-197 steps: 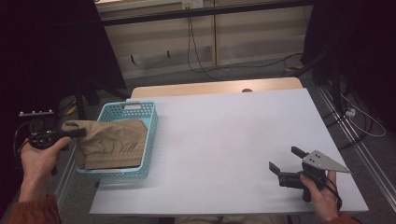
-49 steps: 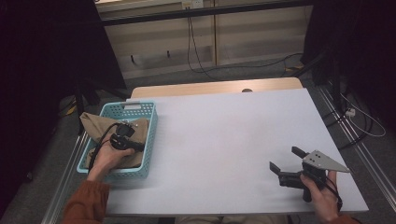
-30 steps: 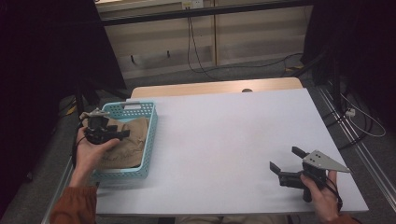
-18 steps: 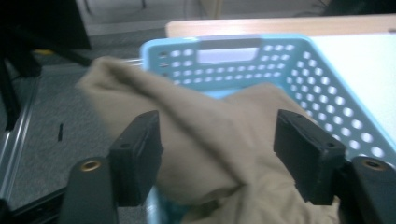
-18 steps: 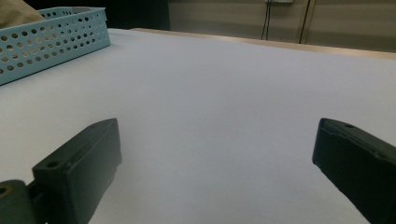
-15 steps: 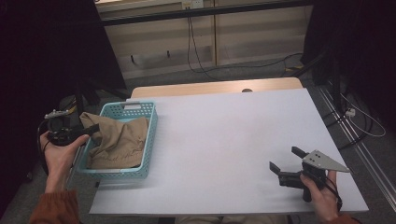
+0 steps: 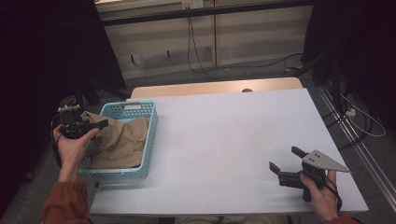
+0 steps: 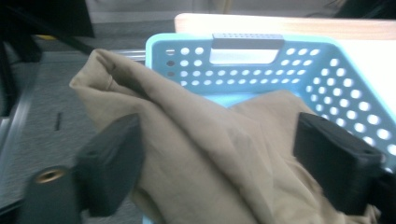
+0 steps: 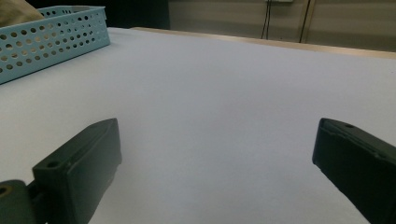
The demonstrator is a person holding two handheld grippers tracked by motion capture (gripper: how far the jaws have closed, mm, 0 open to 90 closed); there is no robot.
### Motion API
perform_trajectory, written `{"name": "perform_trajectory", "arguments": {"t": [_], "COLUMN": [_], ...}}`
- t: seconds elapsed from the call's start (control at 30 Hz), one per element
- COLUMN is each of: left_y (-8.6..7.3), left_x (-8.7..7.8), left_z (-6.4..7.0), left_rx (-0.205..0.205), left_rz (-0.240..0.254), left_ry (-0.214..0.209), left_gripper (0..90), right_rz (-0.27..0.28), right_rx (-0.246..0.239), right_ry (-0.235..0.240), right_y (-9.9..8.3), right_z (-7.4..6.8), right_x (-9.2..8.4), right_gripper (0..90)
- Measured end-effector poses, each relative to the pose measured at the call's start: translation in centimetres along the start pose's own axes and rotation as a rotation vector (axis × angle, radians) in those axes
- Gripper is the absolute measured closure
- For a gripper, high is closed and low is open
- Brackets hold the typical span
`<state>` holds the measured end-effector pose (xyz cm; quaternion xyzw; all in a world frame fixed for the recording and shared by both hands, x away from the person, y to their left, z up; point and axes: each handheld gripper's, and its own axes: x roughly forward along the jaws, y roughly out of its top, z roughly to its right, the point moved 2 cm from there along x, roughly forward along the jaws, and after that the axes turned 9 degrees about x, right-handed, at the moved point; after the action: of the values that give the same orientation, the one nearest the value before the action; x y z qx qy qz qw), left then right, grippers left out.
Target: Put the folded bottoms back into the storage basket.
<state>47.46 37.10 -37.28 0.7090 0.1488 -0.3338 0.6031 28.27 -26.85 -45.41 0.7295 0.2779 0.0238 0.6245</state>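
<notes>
Left gripper (image 7: 93, 126) hangs at the basket's (image 7: 140, 171) outer edge, jaws just opened wide and gripping nothing, so the tan cloth (image 7: 119, 140) slumps over the rim. Since half a second ago I've moved it nearer the cloth. Right gripper (image 7: 282, 164) waits open, empty, on the counter (image 7: 224, 135).
</notes>
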Motion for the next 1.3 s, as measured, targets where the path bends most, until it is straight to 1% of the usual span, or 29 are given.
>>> {"name": "perform_trajectory", "arguments": {"t": [0.03, 0.07, 0.1, 0.13, 0.17, 0.2, 0.23, 0.27, 0.33, 0.37, 0.4, 0.53, 0.6, 0.73, 0.77, 0.8, 0.87, 0.9, 0.93, 0.97, 1.0, 1.03, 1.07, 1.1, 1.13, 1.2, 1.23, 1.27, 1.3], "left_y": [0.2, 0.3, 0.4, 0.4, 0.4, 0.3, 0.3, 0.3, 0.2, 0.0, 0.0, -0.2, -0.1, 0.2, 0.6, 0.6, 1.0, 1.3, 1.3, 1.5, 1.6, 1.8, 1.8, 1.9, 1.8, 1.7, 1.5, 1.3, 1.0], "left_x": [0.3, 0.8, 1.3, 1.5, 1.8, 2.0, 2.2, 2.2, 2.5, 3.1, 3.4, 4.1, 4.5, 5.5, 5.7, 5.7, 5.7, 5.7, 5.7, 5.8, 5.8, 5.8, 5.8, 5.7, 5.7, 5.8, 5.9, 6.0, 6.2], "left_z": [0.1, 0.2, 0.1, 0.1, 0.1, 0.1, 0.3, 0.3, 0.4, 0.2, 0.1, -0.3, -0.4, 0.0, 0.2, 0.2, 0.4, 0.7, 0.7, 0.9, 1.0, 1.1, 1.1, 1.0, 1.0, 0.9, 0.7, 0.4, 0.1], "left_rx": [0.012, 0.019, 0.039, 0.058, 0.077, 0.096, 0.119, 0.119, 0.145, 0.137, 0.142, 0.143, 0.143, 0.184, 0.183, 0.183, 0.200, 0.212, 0.212, 0.223, 0.227, 0.216, 0.216, 0.202, 0.210, 0.214, 0.207, 0.185, 0.166], "left_rz": [-0.027, -0.047, -0.070, -0.086, -0.096, -0.106, -0.114, -0.114, -0.130, -0.131, -0.136, -0.145, -0.138, -0.154, -0.132, -0.132, -0.116, -0.098, -0.098, -0.086, -0.083, -0.050, -0.050, -0.003, 0.004, 0.009, -0.005, -0.027, -0.040], "left_ry": [0.034, 0.045, 0.061, 0.074, 0.089, 0.085, 0.078, 0.078, 0.085, 0.073, 0.064, 0.049, 0.032, 0.010, -0.015, -0.015, -0.029, -0.049, -0.049, -0.060, -0.061, -0.074, -0.074, -0.102, -0.101, -0.102, -0.102, -0.081, -0.073], "left_gripper": [31.9, 36.1, 39.5, 50.5, 67.4, 67.4, 81.3, 84.4, 86.5, 87.1, 87.5, 88.1, 88.2, 88.4, 88.4, 88.4, 88.5, 88.5, 88.5, 88.5, 88.6, 88.5, 88.6, 88.5, 88.5, 88.4, 88.4, 88.4, 88.4], "right_rz": [-0.001, -0.001, 0.000, 0.001, 0.001, 0.001, 0.001, 0.001, 0.001, 0.000, 0.000, 0.000, -0.001, -0.003, -0.002, -0.002, -0.002, -0.003, -0.003, -0.003, -0.004, -0.003, -0.003, -0.002, -0.003, -0.003, -0.003, -0.004, -0.003], "right_rx": [-0.002, -0.002, -0.003, -0.002, 0.003, 0.003, 0.002, 0.002, 0.004, 0.004, 0.003, -0.004, 0.004, 0.005, 0.004, 0.003, 0.002, 0.003, 0.003, 0.003, 0.005, 0.005, 0.005, 0.003, 0.003, 0.004, 0.005, 0.006, 0.005], "right_ry": [0.001, 0.001, 0.001, 0.001, 0.003, 0.003, 0.001, 0.001, 0.000, -0.001, 0.000, -0.001, -0.002, -0.002, -0.003, -0.003, -0.004, -0.004, -0.004, -0.004, -0.003, -0.004, -0.004, -0.003, -0.003, -0.003, -0.005, -0.005, -0.005], "right_y": [0.0, 0.0, 0.0, 0.0, 0.0, 0.0, 0.0, 0.0, 0.0, 0.0, 0.0, 0.0, 0.0, 0.0, 0.0, 0.0, -0.1, -0.1, -0.1, -0.1, -0.1, -0.1, -0.1, -0.1, -0.1, -0.1, -0.1, -0.1, -0.1], "right_z": [0.0, 0.0, 0.0, 0.0, 0.0, 0.0, 0.1, 0.1, 0.1, 0.1, 0.0, 0.0, 0.1, 0.1, 0.1, 0.1, 0.2, 0.1, 0.1, 0.1, 0.1, 0.1, 0.1, 0.2, 0.1, 0.1, 0.2, 0.2, 0.2], "right_x": [0.0, 0.0, -0.1, -0.1, -0.1, -0.1, -0.1, -0.1, -0.1, -0.1, -0.1, -0.1, -0.1, 0.0, 0.0, 0.0, 0.0, 0.0, 0.0, 0.0, 0.0, 0.0, 0.0, -0.1, -0.1, -0.1, -0.1, 0.0, -0.1], "right_gripper": [1.3, 1.3, 1.3, 1.3, 1.3, 1.3, 1.3, 1.3, 1.3, 1.3, 1.3, 1.3, 1.3, 1.3, 1.3, 1.3, 1.3, 1.3, 1.3, 1.3, 1.3, 1.3, 1.3, 1.3, 1.3, 1.3, 1.3, 1.3, 1.3]}}
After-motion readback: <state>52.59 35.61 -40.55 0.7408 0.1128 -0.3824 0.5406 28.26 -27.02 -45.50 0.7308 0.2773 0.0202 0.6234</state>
